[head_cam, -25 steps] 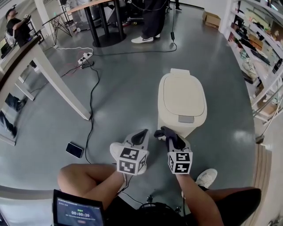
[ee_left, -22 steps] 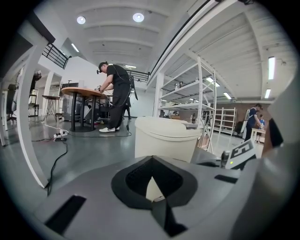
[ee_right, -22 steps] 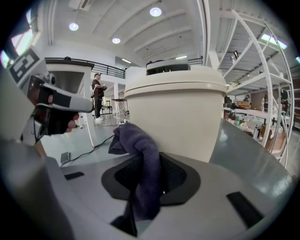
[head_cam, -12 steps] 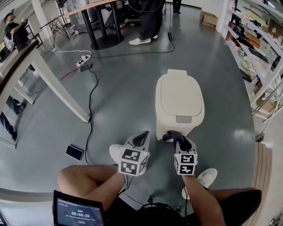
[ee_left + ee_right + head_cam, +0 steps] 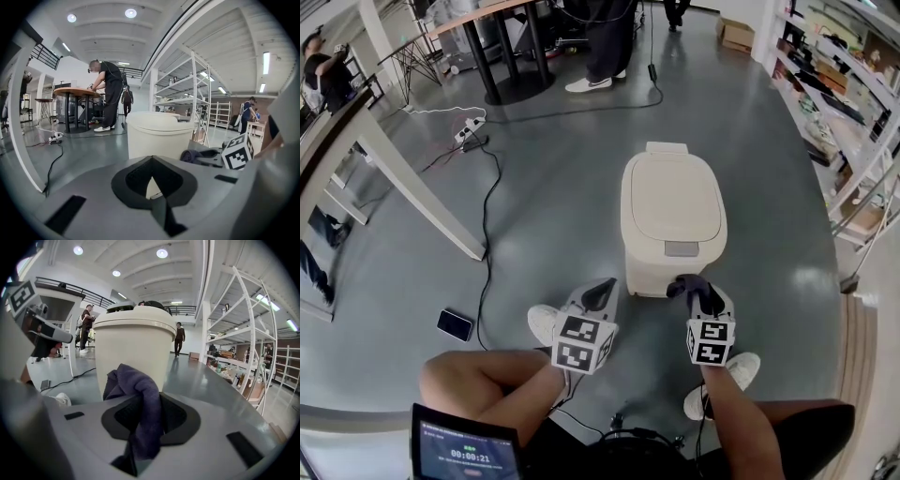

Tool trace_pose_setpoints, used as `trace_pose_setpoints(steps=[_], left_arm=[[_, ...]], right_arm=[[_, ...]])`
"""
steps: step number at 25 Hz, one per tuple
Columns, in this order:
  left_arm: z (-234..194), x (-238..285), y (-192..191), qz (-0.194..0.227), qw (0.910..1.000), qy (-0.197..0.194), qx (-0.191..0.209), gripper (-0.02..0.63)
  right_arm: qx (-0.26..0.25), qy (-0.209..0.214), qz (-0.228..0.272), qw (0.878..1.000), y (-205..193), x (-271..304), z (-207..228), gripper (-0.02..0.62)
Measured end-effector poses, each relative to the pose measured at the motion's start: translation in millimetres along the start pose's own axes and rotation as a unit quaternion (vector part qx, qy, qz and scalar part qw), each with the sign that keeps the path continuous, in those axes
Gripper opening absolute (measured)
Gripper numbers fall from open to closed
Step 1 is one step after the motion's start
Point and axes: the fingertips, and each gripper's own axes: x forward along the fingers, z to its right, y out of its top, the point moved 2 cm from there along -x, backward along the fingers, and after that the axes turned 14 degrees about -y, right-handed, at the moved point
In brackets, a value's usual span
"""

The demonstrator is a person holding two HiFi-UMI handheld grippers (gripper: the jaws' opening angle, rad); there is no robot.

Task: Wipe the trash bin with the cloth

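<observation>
As I am sliding the right gripper [image 5: 691, 287] rightward across the trash bin's [image 5: 673, 202] front, it is pinching the cloth [image 5: 140, 401], so I judge wiping is starting. The left gripper [image 5: 602, 291] is waiting, pressed together and empty. Only the right gripper view is showing the pinched fold.

Left gripper [image 5: 604, 287] and right gripper [image 5: 695, 287] are both pale grey shells with black-lined jaws, each with a black-and-white marker cube [image 5: 581, 342]. Wearer's got white sneakers [image 5: 546, 322], dark shorts [image 5: 811, 424].
</observation>
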Motion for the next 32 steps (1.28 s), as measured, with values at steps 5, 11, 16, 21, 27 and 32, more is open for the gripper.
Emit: trace_pose_setpoints(steps=[5,11,16,21,27,32], left_arm=[[0,5,-3,-0.006,1.0000,0.000,0.000,-0.003],[5,10,-3,-0.011,0.9999,-0.004,0.009,-0.003],[4,13,-4,-0.011,0.9999,-0.006,0.012,-0.003],[-1,10,-9,-0.012,0.9999,-0.001,0.008,-0.003],[-15,5,-16,-0.013,0.9998,0.011,-0.007,-0.002],[-38,4,-28,-0.012,0.9997,0.014,-0.015,-0.002]], right_arm=[[0.003,-0.018,0.004,1.000,0,3,13,0.094],[0.010,-0.023,0.014,1.000,-2,-2,13,0.094],[-0.008,-0.014,0.039,0.999,-11,-21,-12,0.092],[-0.039,0.031,0.034,0.998,-27,-28,-54,0.092],[-0.062,0.083,0.024,0.994,-28,-22,-103,0.092],[-0.067,0.100,0.000,0.993,-36,-2,-140,0.094]])
